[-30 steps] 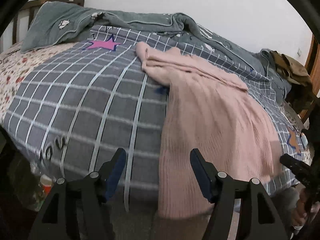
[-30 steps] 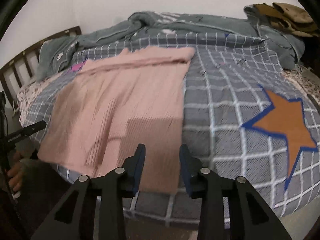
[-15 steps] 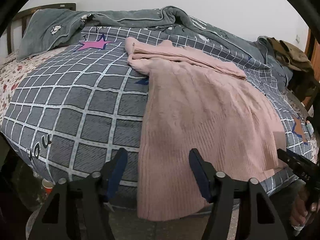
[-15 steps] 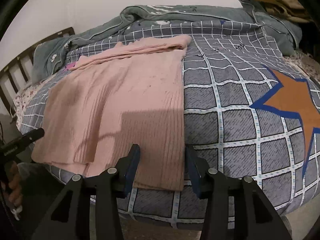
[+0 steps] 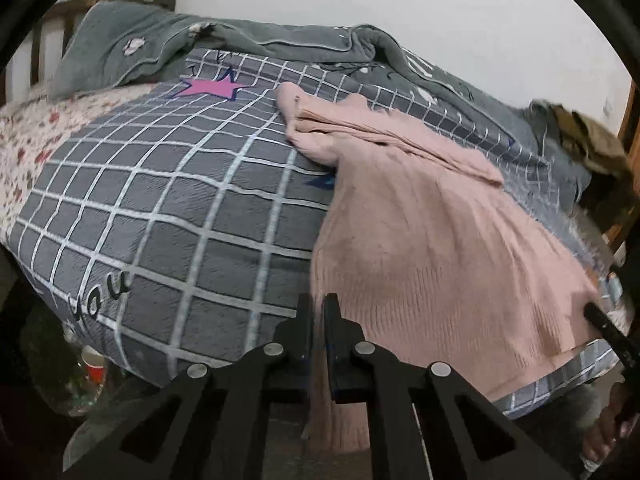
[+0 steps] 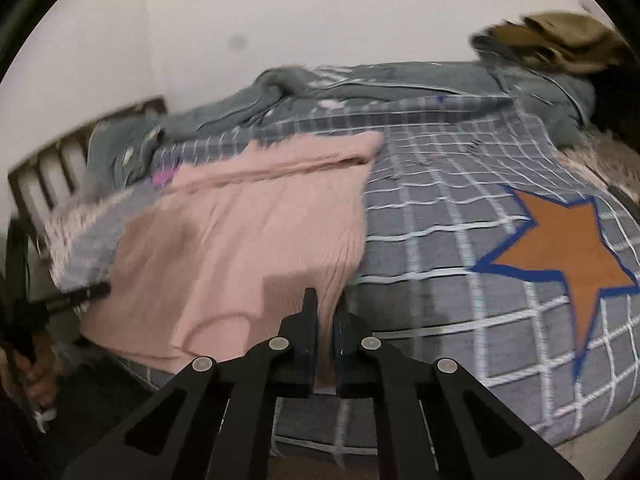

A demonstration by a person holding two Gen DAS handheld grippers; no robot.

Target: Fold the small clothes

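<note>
A pink knit sweater [image 5: 420,240] lies flat on the bed, its sleeves folded across the far end and its hem hanging over the near edge. In the left wrist view my left gripper [image 5: 318,308] is shut on the hem's left corner, and pink knit shows between its jaws. The right wrist view shows the same sweater [image 6: 248,232] from the other side. There my right gripper [image 6: 326,306] is shut on the hem's right corner, again with fabric pinched between the pads.
A grey checked quilt [image 5: 180,208] with an orange star [image 6: 560,248] covers the bed. A rumpled grey blanket [image 5: 280,40] lines the back by the wall. Brown clothes [image 6: 560,40] are piled far right. A wooden headboard [image 6: 52,168] stands left, and a red cup [image 5: 94,364] sits on the floor.
Both grippers stood open around the sweater's near hem and have now shut on it, one at each corner. The right view has tilted and blurred a little.
</note>
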